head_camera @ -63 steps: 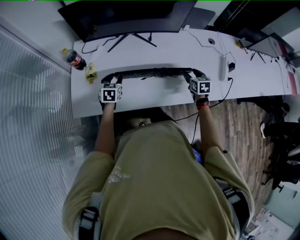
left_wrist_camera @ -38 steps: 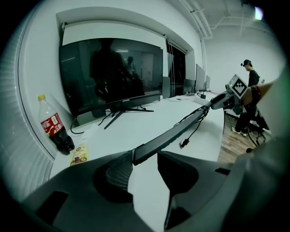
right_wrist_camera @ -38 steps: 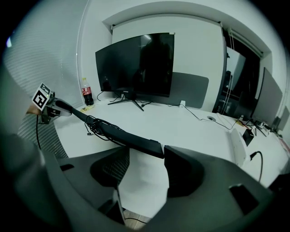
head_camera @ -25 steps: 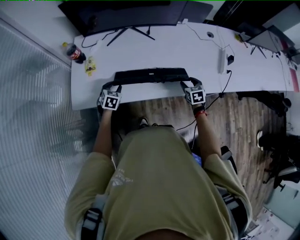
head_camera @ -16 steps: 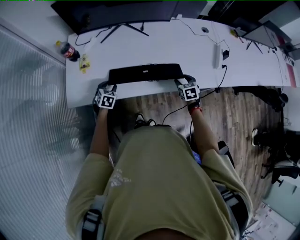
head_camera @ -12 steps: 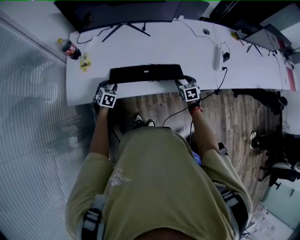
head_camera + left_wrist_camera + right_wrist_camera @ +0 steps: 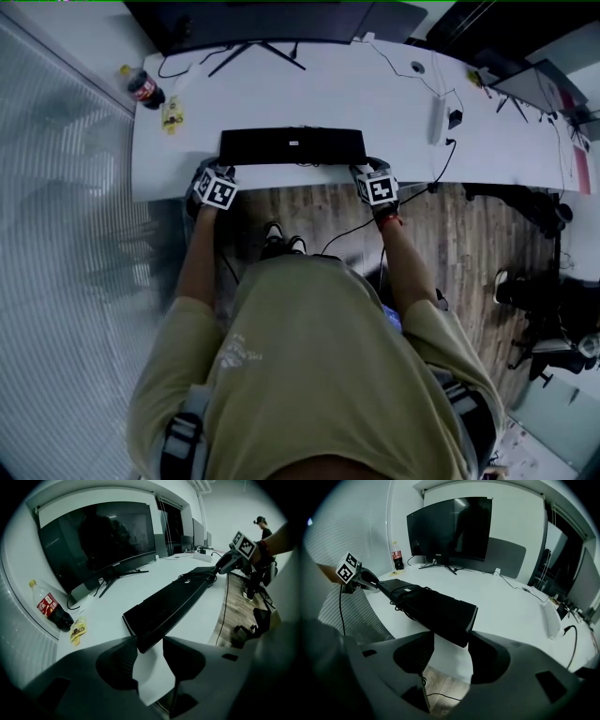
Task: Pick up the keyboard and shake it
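A long black keyboard (image 7: pixel 291 145) hangs level over the front part of the white desk (image 7: pixel 525 141), with a small white label on its upward face. My left gripper (image 7: pixel 223 169) is shut on its left end and my right gripper (image 7: pixel 362 169) is shut on its right end. In the left gripper view the keyboard (image 7: pixel 173 602) runs away from my left gripper (image 7: pixel 150 641), its near corner pinched between the jaws. In the right gripper view the keyboard's other end (image 7: pixel 436 609) sits between the jaws of my right gripper (image 7: pixel 451 637), and a coiled cable lies along it.
A wide dark monitor (image 7: pixel 272 19) stands at the desk's back. A cola bottle (image 7: pixel 142 87) and a yellow packet (image 7: pixel 171 115) sit at the back left corner. A white power strip (image 7: pixel 437 120) with cables lies to the right. Office chairs (image 7: pixel 553 309) stand on the wooden floor.
The keyboard was blurred and further back over the desk; now it is still and nearer the front edge. Both grippers have kept their hold and sunk a little.
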`<action>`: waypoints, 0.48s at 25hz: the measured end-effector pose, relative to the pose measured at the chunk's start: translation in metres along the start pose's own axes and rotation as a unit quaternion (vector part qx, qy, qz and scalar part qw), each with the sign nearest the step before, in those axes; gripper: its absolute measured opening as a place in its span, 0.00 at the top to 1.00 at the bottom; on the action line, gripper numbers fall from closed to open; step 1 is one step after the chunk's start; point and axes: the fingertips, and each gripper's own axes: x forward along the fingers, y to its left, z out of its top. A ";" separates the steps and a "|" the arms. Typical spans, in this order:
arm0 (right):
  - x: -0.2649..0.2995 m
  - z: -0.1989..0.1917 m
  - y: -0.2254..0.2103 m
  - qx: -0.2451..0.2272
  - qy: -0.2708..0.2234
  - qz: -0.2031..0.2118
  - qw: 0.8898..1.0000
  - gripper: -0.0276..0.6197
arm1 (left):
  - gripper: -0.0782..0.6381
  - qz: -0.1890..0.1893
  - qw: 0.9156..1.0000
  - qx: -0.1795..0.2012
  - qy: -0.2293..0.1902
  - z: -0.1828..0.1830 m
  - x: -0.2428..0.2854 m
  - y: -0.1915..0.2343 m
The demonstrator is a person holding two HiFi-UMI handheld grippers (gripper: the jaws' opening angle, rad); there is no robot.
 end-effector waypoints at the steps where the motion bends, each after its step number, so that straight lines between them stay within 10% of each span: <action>1: 0.000 0.001 0.000 -0.002 0.001 0.000 1.000 0.59 | 0.64 -0.004 1.000 -0.003 0.004 -0.001 0.001 -0.001; 12: 0.013 -0.014 -0.002 0.017 0.025 0.001 1.000 0.59 | 0.67 -0.030 0.998 -0.041 0.027 -0.016 0.017 -0.005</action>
